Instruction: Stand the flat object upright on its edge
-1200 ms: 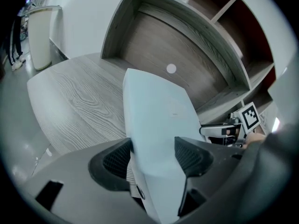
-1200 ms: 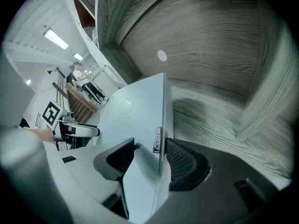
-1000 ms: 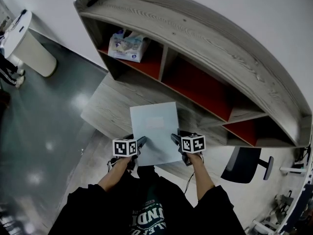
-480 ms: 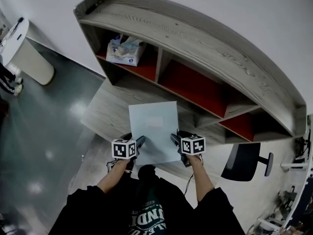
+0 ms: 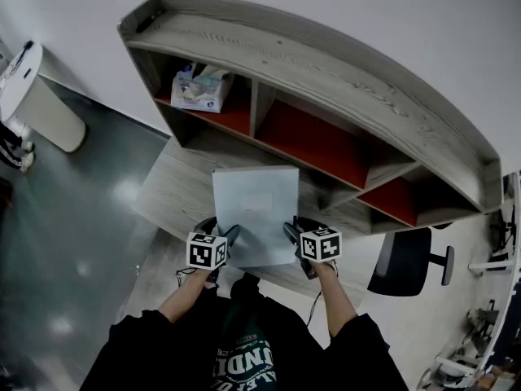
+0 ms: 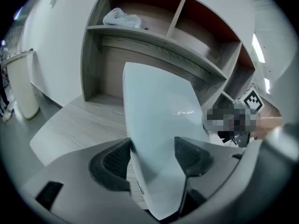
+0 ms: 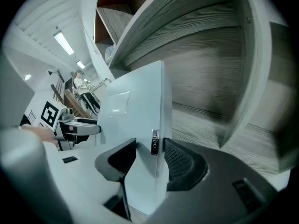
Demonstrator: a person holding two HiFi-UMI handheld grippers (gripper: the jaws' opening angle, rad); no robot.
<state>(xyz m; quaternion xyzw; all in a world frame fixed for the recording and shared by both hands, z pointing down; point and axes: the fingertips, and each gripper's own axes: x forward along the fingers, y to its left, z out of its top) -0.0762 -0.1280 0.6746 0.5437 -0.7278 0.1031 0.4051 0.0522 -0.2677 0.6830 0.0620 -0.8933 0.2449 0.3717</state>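
I have the flat object (image 5: 256,210), a pale grey slab, gripped from both sides over the near edge of the bench (image 5: 175,190). The left gripper (image 6: 153,157) holds its left edge close to the near corner. Its fingers (image 6: 112,160) stand fairly wide, with the slab filling the gap and a pad against each side. The right gripper (image 7: 149,160) holds the opposite edge. Its fingers have just been closing, and they now pinch the slab's thin side with a small dark label between the pads.

From the head view the slab's broad face tilts up towards me, near edge at the grippers, far edge reaching in over the bench. I cannot tell whether that far edge touches the bench top.

At the back of the bench stands a wooden shelf unit (image 5: 326,63) with red-backed compartments. A soft packet (image 5: 198,88) lies in the compartment above the bench's left end. On the floor well to the left of the bench is a white bin (image 5: 37,96). A dark office chair (image 5: 403,263) sits beside the bench's right end.
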